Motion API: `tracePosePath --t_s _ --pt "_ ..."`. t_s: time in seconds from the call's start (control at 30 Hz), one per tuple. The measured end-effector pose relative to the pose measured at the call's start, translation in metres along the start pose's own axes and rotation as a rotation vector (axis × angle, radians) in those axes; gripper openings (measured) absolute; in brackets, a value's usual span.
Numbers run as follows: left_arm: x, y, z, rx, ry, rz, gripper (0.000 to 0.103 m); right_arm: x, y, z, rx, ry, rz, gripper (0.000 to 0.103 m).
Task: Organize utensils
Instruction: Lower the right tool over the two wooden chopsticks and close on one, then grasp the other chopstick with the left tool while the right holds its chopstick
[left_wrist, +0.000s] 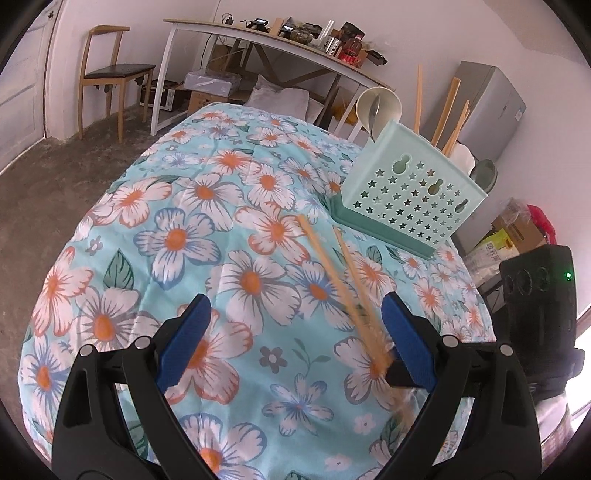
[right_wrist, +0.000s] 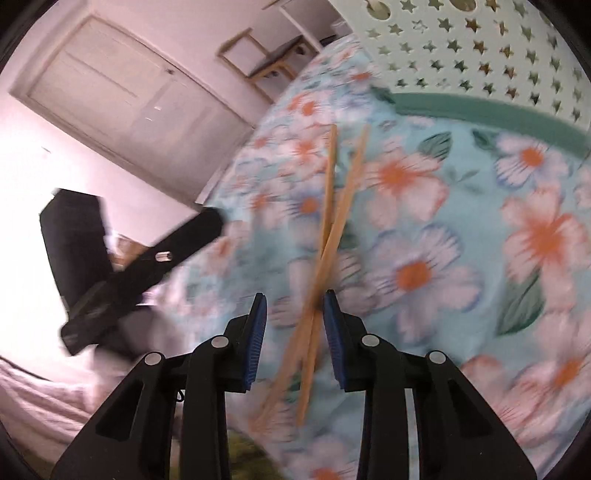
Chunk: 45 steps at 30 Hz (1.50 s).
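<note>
Chopsticks, several of pale wood (left_wrist: 448, 110), are already standing in the far mint star-holed plastic caddy (left_wrist: 410, 192); 2 crossed wooden chopsticks (right_wrist: 328, 236) are sitting between the right gripper (right_wrist: 294, 306)'s parted jaws, grip unclear. The left gripper (left_wrist: 295, 314) is hanging open.

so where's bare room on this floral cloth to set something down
The widest free patch is the floral cloth left of the two loose chopsticks, running to its far and left edges. It is crowded on the right, where the star-holed utensil caddy stands. The strip between caddy and chopsticks is narrow.
</note>
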<state>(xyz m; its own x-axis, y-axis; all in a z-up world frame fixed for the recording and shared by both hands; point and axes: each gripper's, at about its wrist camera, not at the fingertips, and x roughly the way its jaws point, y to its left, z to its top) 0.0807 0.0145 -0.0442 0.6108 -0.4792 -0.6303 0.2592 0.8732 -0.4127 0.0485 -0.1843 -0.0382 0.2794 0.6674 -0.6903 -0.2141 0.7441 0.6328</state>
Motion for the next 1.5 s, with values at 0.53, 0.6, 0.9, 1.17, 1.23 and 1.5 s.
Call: tracePosePath --t_s 0.53,0.6,0.9,1.17,1.23,1.5 --pt "-0.008 0.006 -0.001 -0.007 -0.028 -0.032 0.071 0.004 -0.042 0.034 0.286 -0.113 0.067 0.037" --pt "-0.007 0.011 -0.001 -0.02 -0.028 -0.034 0.068 0.01 -0.044 0.036 0.306 -0.107 0.061 0.037" --pt "-0.003 0.02 -0.002 -0.051 -0.017 -0.072 0.052 0.023 -0.043 0.038 0.328 -0.108 0.043 0.012" --pt "0.0 0.021 -0.003 -0.065 0.003 -0.106 0.045 0.016 -0.055 0.032 0.357 -0.072 0.18 0.007" --pt "0.001 0.02 -0.003 -0.063 0.006 -0.111 0.044 0.006 -0.057 0.031 0.337 -0.065 0.167 0.007" --pt "0.006 0.013 -0.003 -0.05 0.032 -0.132 0.044 -0.039 -0.059 0.044 0.234 -0.081 0.065 0.008"
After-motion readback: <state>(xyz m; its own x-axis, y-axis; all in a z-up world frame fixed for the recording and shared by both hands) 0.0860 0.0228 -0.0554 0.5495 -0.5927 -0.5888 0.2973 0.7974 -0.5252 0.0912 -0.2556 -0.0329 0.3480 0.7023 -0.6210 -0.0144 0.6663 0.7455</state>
